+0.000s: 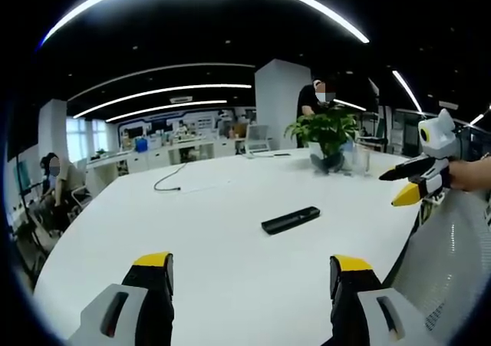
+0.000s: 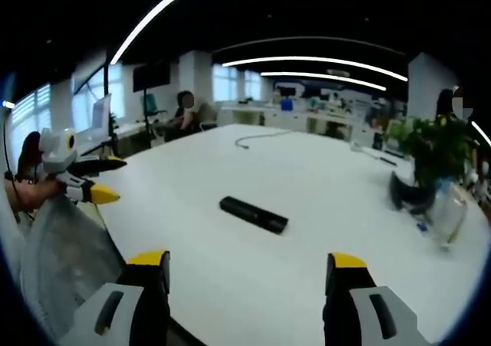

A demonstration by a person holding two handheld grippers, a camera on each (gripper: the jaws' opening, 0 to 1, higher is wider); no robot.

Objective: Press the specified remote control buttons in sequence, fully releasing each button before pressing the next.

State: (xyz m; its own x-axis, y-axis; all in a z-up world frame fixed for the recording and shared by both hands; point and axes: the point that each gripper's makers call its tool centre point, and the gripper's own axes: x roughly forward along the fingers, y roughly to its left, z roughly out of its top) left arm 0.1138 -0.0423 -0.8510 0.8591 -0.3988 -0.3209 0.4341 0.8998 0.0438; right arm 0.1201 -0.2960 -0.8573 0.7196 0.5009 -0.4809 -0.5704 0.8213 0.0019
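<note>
A long black remote control (image 1: 291, 219) (image 2: 253, 214) lies flat on the white table (image 1: 215, 246) (image 2: 322, 177), well ahead of both grippers. In the left gripper view my left gripper (image 1: 249, 273) stands open above the near table edge with nothing between its yellow-tipped jaws. My right gripper (image 2: 247, 265) is open too and holds nothing. Each gripper also appears in the other's view, held by a hand beside the table: the right gripper (image 1: 391, 189) at the right, the left gripper (image 2: 119, 179) at the left. Neither touches the remote.
A potted plant (image 1: 326, 131) (image 2: 430, 154) stands at the table's far side with a clear glass (image 2: 453, 212) beside it. A dark cable (image 1: 173, 177) (image 2: 257, 137) lies farther back. A seated person (image 1: 54, 177) and a standing person (image 1: 314, 100) are beyond the table.
</note>
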